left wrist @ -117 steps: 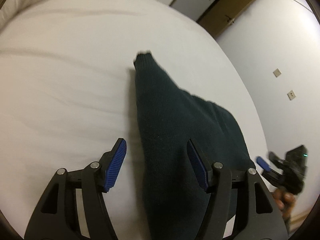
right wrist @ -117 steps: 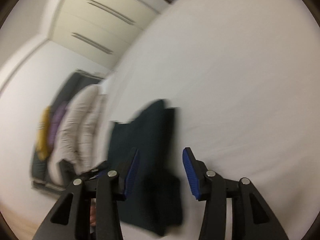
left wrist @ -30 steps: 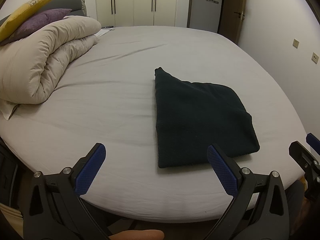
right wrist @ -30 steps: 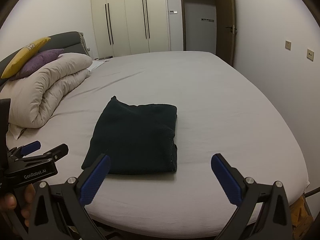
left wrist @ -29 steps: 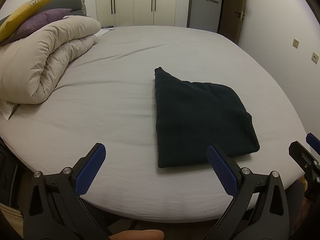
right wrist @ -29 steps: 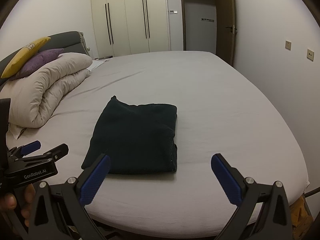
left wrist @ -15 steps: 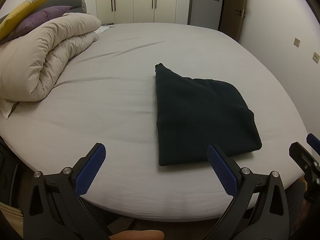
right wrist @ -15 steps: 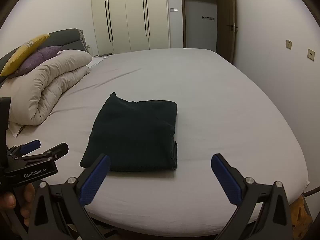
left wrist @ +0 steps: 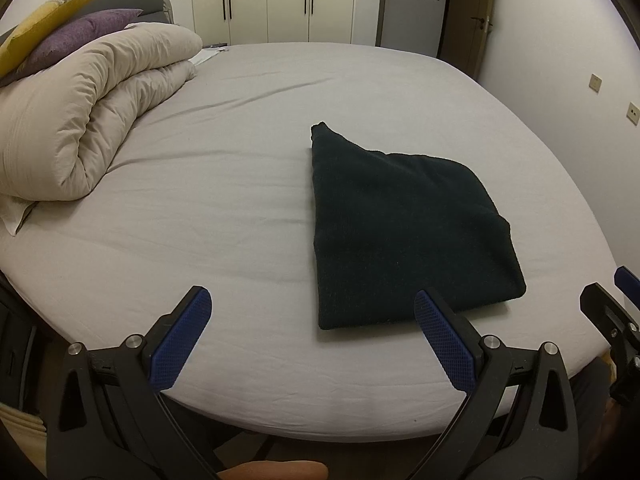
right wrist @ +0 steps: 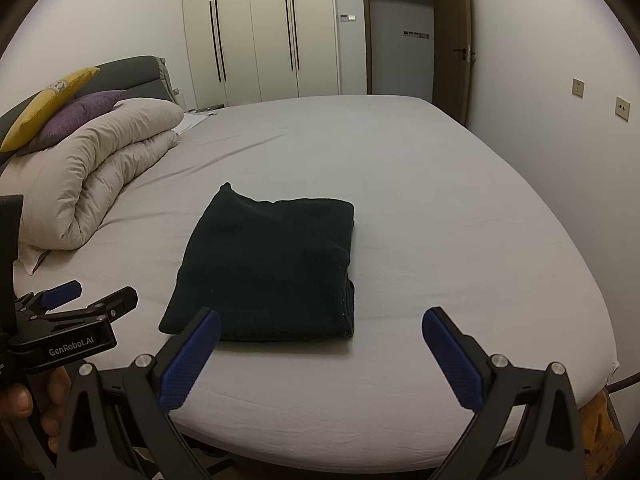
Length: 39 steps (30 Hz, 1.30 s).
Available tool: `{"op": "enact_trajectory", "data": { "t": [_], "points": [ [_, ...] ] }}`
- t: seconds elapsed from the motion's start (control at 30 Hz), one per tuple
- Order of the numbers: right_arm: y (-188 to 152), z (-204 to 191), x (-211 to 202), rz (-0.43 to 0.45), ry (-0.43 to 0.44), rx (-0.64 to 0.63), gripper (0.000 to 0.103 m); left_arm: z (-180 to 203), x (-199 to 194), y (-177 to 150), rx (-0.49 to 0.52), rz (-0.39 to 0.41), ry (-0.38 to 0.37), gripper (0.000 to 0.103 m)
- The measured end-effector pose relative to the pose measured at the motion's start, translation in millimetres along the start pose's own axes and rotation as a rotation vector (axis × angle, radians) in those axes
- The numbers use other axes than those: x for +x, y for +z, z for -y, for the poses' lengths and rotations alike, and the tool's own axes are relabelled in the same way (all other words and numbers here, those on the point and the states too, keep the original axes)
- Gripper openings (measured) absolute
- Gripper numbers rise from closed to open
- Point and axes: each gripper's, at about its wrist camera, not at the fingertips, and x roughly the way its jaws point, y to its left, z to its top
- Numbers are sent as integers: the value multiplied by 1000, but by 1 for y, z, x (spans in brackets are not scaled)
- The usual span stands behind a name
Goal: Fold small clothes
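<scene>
my left gripper (left wrist: pixel 312 316): fingers spread wide, empty, near the bed (left wrist: pixel 224 184) edge | my right gripper (right wrist: pixel 320 338): fingers spread wide, empty | dark sweater (right wrist: pixel 272 264): folded flat on the sheet, just beyond both grippers, touching neither | rolled duvet (left wrist: pixel 88 120): far left

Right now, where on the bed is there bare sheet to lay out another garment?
Bare sheet runs right of the folded dark sweater to the wall-side edge, and beyond it toward the wardrobe. A strip lies between sweater and rolled duvet. The headboard side is crowded with duvet and pillows.
</scene>
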Motion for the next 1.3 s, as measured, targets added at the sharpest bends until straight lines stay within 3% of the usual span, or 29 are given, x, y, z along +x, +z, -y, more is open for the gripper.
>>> {"op": "enact_trajectory", "data": {
  "t": [1.3],
  "points": [
    [-2,4,0,-7,2,-3,103,-2,2,-1,2,-7,2,103]
  ]
}}
